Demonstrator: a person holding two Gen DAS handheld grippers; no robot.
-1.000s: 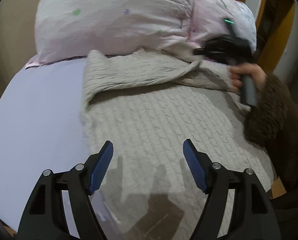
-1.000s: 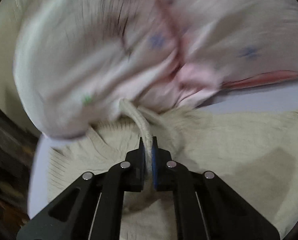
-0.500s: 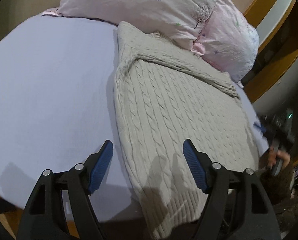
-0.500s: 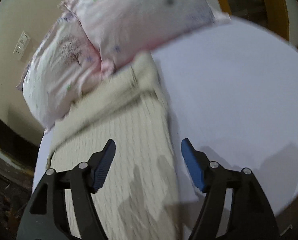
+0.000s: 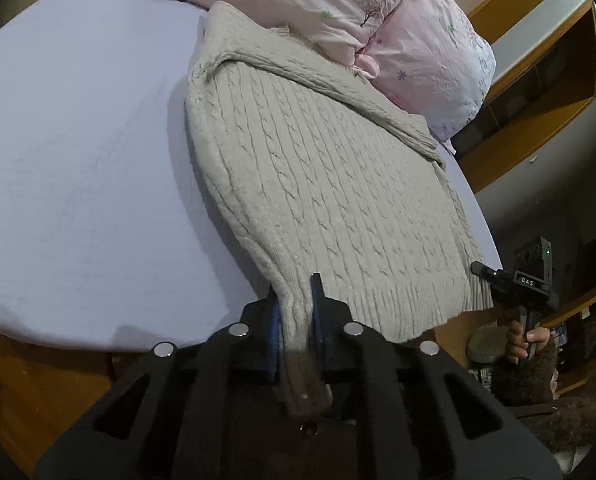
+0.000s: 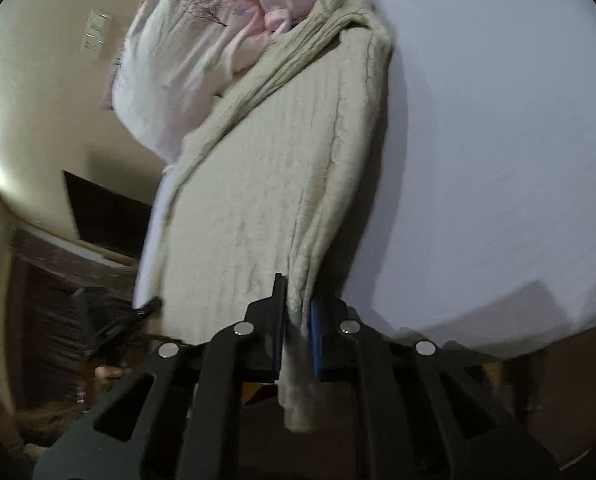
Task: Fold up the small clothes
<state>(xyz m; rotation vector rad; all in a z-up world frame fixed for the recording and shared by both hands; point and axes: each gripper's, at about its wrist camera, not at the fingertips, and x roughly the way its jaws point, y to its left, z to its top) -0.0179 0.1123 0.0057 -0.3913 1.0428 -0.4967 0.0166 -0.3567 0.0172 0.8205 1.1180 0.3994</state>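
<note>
A beige cable-knit sweater lies on the lavender bed sheet, its top end against the pink pillows. Its sleeves are folded across the upper part. My left gripper is shut on the sweater's ribbed hem at the near left corner. In the right wrist view my right gripper is shut on a bunched corner of the same sweater at the near edge of the bed. The right gripper's body also shows in the left wrist view, just off the hem's right corner.
Two pink flowered pillows lie at the head of the bed. The lavender sheet stretches bare beside the sweater. Wooden furniture stands beyond the bed's right side. The bed's near edge drops to a wooden floor.
Both grippers were open half a second ago. Both have moved to the near hem of the sweater and closed on it, left at one corner, right at the other.
</note>
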